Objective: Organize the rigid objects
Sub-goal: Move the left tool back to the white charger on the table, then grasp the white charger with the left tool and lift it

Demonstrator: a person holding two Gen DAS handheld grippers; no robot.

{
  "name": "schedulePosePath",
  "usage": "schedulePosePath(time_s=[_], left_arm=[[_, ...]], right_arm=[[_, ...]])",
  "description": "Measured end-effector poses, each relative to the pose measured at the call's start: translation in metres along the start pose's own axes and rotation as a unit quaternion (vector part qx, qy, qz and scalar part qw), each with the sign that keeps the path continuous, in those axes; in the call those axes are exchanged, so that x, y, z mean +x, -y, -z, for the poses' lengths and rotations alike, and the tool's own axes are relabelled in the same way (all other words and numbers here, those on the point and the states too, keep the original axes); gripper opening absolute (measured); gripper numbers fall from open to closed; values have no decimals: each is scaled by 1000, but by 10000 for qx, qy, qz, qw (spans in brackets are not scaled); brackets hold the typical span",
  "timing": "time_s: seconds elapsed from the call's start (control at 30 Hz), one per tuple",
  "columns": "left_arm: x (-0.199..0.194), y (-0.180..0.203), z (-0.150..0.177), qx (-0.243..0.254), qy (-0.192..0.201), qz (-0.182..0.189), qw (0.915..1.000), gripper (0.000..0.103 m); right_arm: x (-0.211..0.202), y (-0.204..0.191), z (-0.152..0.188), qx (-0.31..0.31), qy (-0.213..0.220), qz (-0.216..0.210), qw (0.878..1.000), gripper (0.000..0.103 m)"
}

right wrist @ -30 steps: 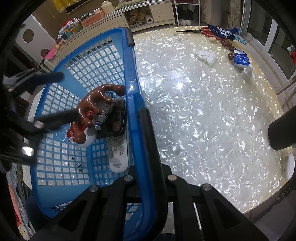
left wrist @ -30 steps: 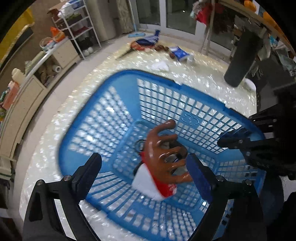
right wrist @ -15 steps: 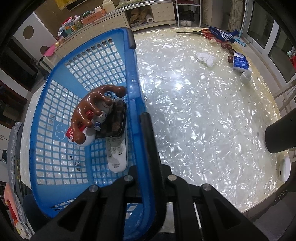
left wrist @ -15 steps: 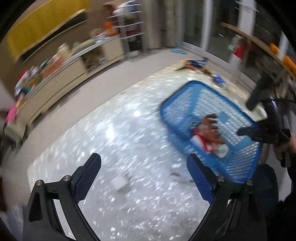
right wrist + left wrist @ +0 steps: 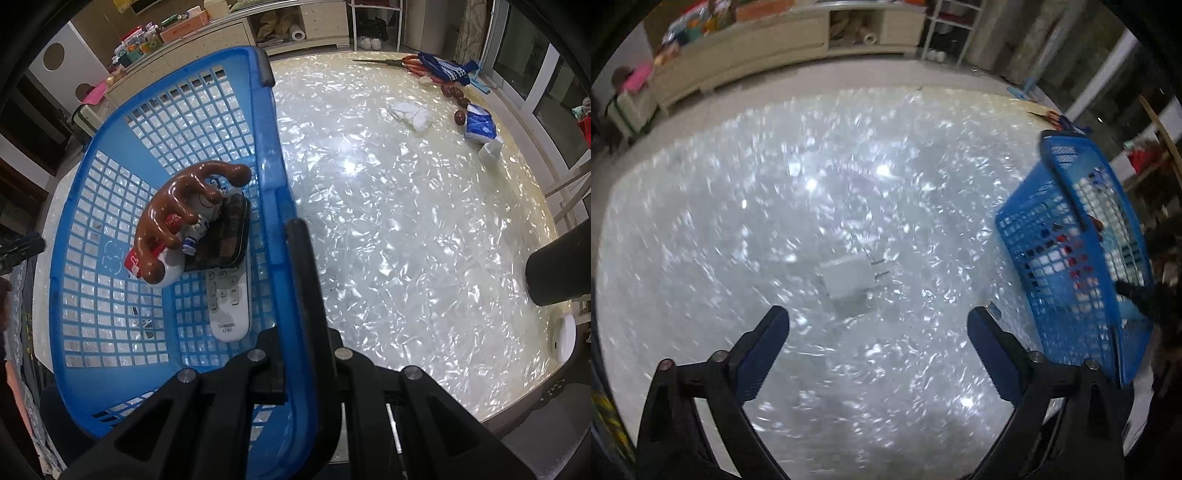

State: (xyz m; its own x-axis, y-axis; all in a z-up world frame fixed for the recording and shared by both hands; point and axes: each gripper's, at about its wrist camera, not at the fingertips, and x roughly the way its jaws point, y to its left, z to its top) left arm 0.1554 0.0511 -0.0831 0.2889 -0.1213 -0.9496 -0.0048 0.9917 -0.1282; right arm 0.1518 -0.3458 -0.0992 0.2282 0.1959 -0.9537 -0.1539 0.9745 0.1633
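Three items already lie in the basket (image 5: 110,206); the charger (image 5: 846,278) waits on the tabletop (image 5: 738,221). Left gripper (image 5: 877,330) fingers wide, right gripper (image 5: 291,295) fingers clamping the basket rim.

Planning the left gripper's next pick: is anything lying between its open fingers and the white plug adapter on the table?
Nothing visible does. The left gripper is open, and only bare table lies between it and the white plug adapter.
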Motion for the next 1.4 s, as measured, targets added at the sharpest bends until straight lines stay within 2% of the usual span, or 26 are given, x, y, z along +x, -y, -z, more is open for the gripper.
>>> schedulePosePath(time_s=[0.1, 0.27, 0.4, 0.73, 1.13, 1.2, 1.4], left_arm=[[25, 2, 0, -182, -187, 18, 9997, 100], [55, 4, -4, -365, -453, -309, 9978, 100], [66, 2, -12, -499, -519, -541, 9959, 100], [83, -14, -25, -1024, -627, -590, 9910, 100], [107, -36, -37, -1369, -658, -623, 9864, 99], [107, -39, -35, -1413, -688, -558, 9860, 95], [108, -34, -38, -1208, -760, -840, 9862, 76]], right_arm=[[2, 0, 2, -20, -10, 7, 10000, 7], [4, -2, 3, -43, -17, 31, 10000, 7], [4, -1, 3, -17, -37, -21, 10000, 7], [-1, 6, 0, 10, 8, -73, 10000, 7], [0, 7, -1, -4, -8, -99, 10000, 7], [-1, 7, -1, 0, -2, -100, 10000, 7], [-1, 8, 0, 25, -5, -124, 9999, 7]])
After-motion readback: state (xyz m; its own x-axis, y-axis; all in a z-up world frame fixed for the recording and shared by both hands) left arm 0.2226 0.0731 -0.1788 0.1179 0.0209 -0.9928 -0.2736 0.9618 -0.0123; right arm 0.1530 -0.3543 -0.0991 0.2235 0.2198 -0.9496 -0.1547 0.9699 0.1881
